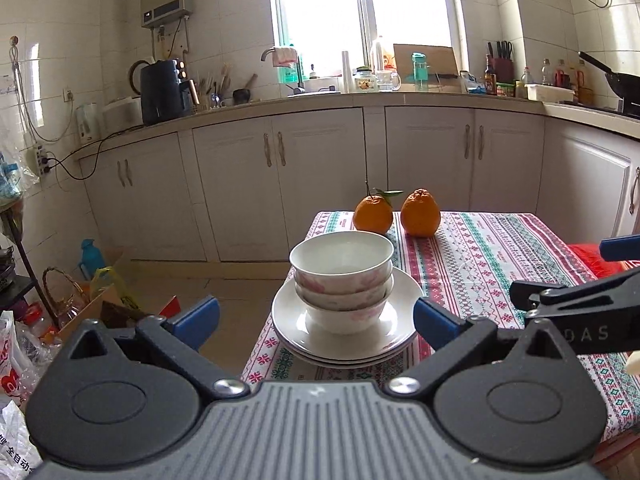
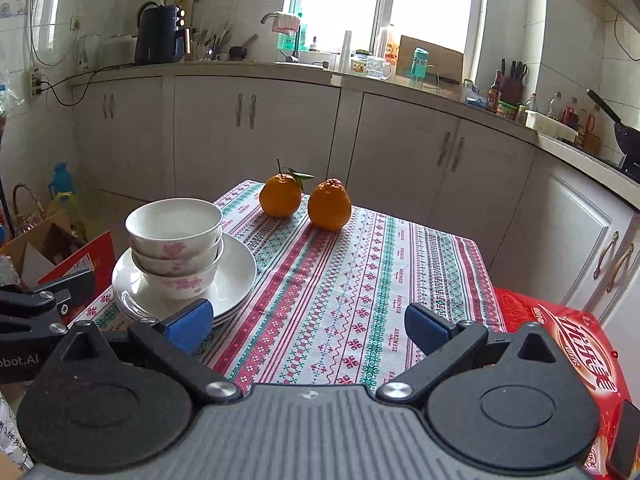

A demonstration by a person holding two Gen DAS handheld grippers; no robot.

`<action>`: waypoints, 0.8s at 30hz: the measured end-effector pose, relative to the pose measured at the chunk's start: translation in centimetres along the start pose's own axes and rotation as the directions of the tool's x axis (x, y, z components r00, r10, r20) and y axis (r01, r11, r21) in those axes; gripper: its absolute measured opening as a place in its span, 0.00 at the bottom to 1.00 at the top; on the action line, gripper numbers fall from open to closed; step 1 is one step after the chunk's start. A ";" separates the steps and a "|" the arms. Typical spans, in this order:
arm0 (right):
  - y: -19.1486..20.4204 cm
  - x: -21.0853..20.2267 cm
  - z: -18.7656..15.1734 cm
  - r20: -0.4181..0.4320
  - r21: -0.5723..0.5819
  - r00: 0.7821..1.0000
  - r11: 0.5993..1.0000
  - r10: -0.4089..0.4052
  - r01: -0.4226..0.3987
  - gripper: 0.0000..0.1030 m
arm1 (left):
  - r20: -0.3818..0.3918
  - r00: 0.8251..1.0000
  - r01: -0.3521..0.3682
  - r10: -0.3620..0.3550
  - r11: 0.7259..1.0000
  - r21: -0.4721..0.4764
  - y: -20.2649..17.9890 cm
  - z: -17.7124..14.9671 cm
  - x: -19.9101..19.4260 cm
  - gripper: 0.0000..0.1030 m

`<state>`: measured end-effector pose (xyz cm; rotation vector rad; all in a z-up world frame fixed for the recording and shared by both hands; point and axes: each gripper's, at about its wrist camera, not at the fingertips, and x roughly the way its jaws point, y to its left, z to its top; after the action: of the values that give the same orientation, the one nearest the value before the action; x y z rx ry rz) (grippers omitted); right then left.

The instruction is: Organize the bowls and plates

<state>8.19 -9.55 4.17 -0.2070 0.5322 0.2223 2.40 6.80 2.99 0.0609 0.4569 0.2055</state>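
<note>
Three white bowls with pink flowers [image 1: 342,276] are nested in a stack on a stack of white plates [image 1: 288,320] near the table's left edge. The stack also shows in the right wrist view: bowls [image 2: 176,240], plates [image 2: 236,276]. My left gripper [image 1: 316,320] is open and empty, its blue pads either side of the stack, a little short of it. My right gripper [image 2: 308,326] is open and empty over the tablecloth, to the right of the stack.
Two oranges [image 1: 396,214] [image 2: 306,202] sit at the far side of the patterned tablecloth [image 2: 360,280]. A red box [image 2: 572,344] lies at the table's right. Boxes and bags clutter the floor at left [image 1: 92,300]. Kitchen cabinets [image 1: 320,180] stand behind.
</note>
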 end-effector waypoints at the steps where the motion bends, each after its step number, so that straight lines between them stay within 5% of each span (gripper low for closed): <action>1: 0.0 -0.2 0.0 0.007 0.004 1.000 1.000 -0.002 0.002 1.00 | -0.006 1.000 -0.005 0.005 1.000 -0.008 0.1 0.1 0.0 0.99; 24: 0.5 -0.7 -0.2 0.025 0.027 0.999 0.999 -0.035 0.034 1.00 | -0.027 1.000 -0.014 0.013 0.998 -0.058 0.3 -0.4 0.0 0.99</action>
<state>7.40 -9.24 4.33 -0.1872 0.5059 0.1840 2.18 7.11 2.69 0.0043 0.4768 0.2332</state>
